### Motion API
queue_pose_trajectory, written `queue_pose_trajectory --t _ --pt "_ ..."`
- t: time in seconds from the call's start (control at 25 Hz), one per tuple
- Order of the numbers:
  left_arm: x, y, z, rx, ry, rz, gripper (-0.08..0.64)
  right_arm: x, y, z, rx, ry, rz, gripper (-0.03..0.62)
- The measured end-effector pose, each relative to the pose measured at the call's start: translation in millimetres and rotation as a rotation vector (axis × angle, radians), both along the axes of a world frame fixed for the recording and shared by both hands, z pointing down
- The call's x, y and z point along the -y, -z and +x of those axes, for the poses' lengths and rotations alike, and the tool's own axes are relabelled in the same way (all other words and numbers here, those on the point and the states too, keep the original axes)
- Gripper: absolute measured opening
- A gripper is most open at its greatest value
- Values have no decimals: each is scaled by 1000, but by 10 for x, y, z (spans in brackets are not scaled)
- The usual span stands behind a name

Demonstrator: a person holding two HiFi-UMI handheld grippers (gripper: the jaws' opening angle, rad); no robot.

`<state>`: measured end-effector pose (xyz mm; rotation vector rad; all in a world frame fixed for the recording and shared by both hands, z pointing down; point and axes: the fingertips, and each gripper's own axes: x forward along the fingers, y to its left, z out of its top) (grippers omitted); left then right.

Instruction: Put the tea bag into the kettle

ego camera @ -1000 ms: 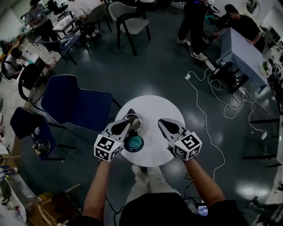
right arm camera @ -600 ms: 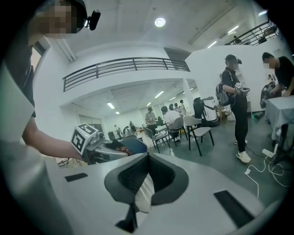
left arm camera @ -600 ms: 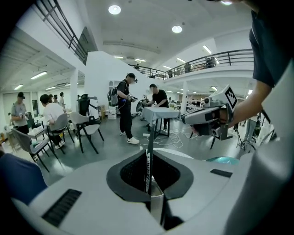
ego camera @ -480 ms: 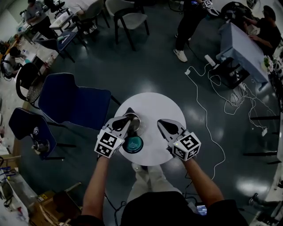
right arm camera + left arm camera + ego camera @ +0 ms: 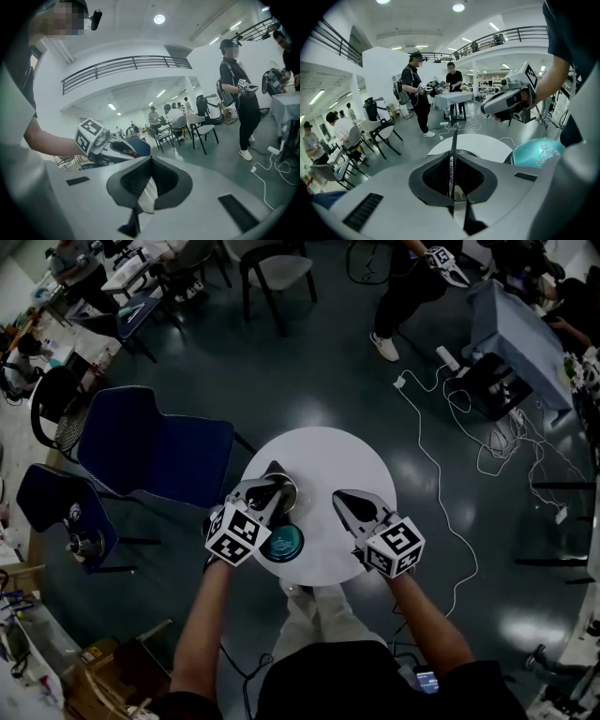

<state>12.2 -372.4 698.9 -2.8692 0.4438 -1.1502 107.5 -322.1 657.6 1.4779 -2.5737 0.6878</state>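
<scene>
- On the near half of the round white table (image 5: 323, 460), my left gripper (image 5: 266, 495) is clamped on a thin dark strip (image 5: 453, 150). I take the strip for the handle of the kettle (image 5: 281, 491). If that grip twists, the kettle could tip or slide toward the near edge.
- My right gripper (image 5: 349, 506) is pinched on the tea bag (image 5: 147, 196), to the right of the kettle and apart from it. Much of the white paper sticks out of the jaws, so a quick swing left could shake it loose onto the table.
- The bag looks limp. Lowered off-centre, it may catch on the rim and hang outside.
- The grippers are near each other. Crossing left, my right one could knock the left gripper or the teal round piece (image 5: 283, 543) just on the near side of the kettle.
- I cannot tell whether the kettle's mouth is open.
</scene>
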Motion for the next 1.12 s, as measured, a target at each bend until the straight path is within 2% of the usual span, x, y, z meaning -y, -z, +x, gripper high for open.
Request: queue_pose_trajectory --t 0.36,0.56,0.76,0.84,0.88,1.12 --pt "-59 -123 29 47 -74 -22 31 -85 -62 -7 5 -9 -14 15" --pt "-30 -121 57 18 -62 -26 31 -110 -112 41 -13 -10 -25 15" --pt "-36 -121 61 -40 -54 -64 32 -149 -145 34 -19 -11 -32 15" --pt "-37 -105 69 -59 -44 -76 55 -164 -145 45 -21 -12 -35 15" --pt "-37 -98 66 -59 -38 -80 74 -171 -142 49 -22 -12 -37 15" --pt "-16 -57 47 -64 -31 -79 83 -188 -130 46 -24 -15 -41 15"
